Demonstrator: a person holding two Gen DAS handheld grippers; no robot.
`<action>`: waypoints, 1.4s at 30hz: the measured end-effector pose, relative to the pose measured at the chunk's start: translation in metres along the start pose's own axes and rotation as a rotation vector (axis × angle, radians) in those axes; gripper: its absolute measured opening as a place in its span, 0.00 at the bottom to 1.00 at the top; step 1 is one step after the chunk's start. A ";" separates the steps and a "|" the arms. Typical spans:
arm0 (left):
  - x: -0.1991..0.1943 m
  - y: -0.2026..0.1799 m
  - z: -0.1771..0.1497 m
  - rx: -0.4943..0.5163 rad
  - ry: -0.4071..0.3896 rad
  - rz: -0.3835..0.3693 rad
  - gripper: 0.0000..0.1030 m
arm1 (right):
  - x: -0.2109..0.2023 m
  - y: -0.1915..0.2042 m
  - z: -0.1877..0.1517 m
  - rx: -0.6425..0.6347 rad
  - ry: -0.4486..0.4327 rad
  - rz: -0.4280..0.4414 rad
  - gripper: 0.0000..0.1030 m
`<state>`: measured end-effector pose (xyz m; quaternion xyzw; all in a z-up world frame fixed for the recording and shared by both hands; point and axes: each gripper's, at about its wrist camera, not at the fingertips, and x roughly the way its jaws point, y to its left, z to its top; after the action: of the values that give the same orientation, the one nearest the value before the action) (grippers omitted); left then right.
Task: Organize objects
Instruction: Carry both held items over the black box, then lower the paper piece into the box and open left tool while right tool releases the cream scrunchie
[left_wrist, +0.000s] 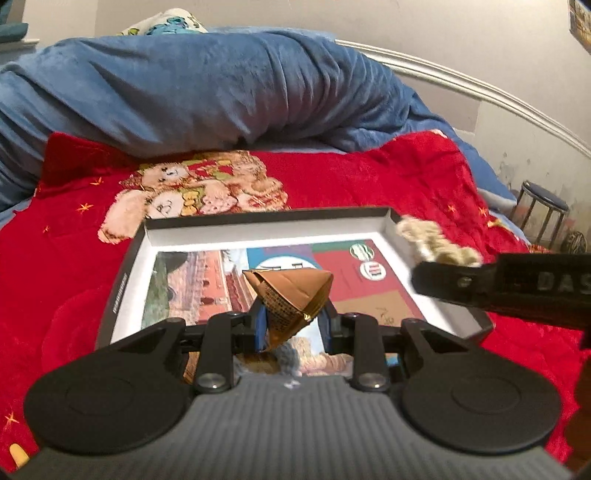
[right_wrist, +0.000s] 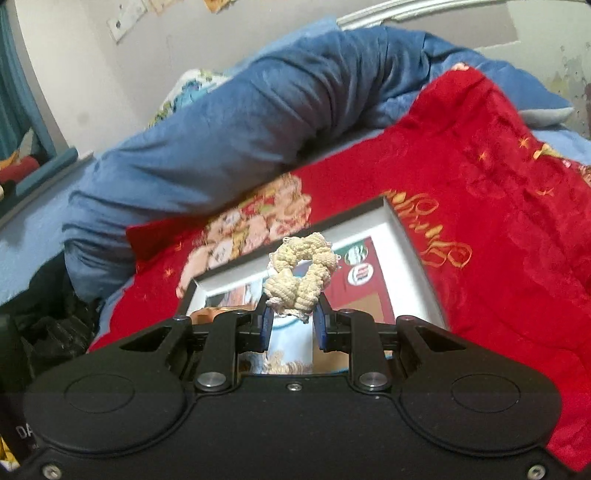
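Item: gold foil packet (left_wrist: 291, 299), pinched between the narrowed jaws of the left gripper (left_wrist: 293, 325), above the shallow open box (left_wrist: 258, 227) at its 12 o'clock. Item: cream crocheted ring (right_wrist: 303, 273), clamped in the right gripper (right_wrist: 293, 323), over the same box.

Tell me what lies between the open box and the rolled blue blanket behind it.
Only the red blanket with its teddy-bear print lies between the box and the blue blanket; the left wrist view shows it best.
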<state>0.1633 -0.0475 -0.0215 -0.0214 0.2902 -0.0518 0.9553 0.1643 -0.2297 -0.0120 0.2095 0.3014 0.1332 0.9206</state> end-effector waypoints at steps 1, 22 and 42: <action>0.002 0.000 -0.003 0.007 0.009 -0.001 0.32 | 0.005 -0.001 -0.002 0.009 0.014 0.003 0.22; 0.011 -0.007 -0.016 0.018 0.087 -0.025 0.38 | 0.036 -0.016 -0.019 0.157 0.096 -0.035 0.22; 0.013 -0.005 -0.015 -0.003 0.095 -0.072 0.40 | 0.036 -0.008 -0.023 0.141 0.116 -0.048 0.22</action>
<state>0.1652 -0.0539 -0.0403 -0.0308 0.3343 -0.0866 0.9380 0.1797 -0.2164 -0.0507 0.2583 0.3680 0.1014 0.8874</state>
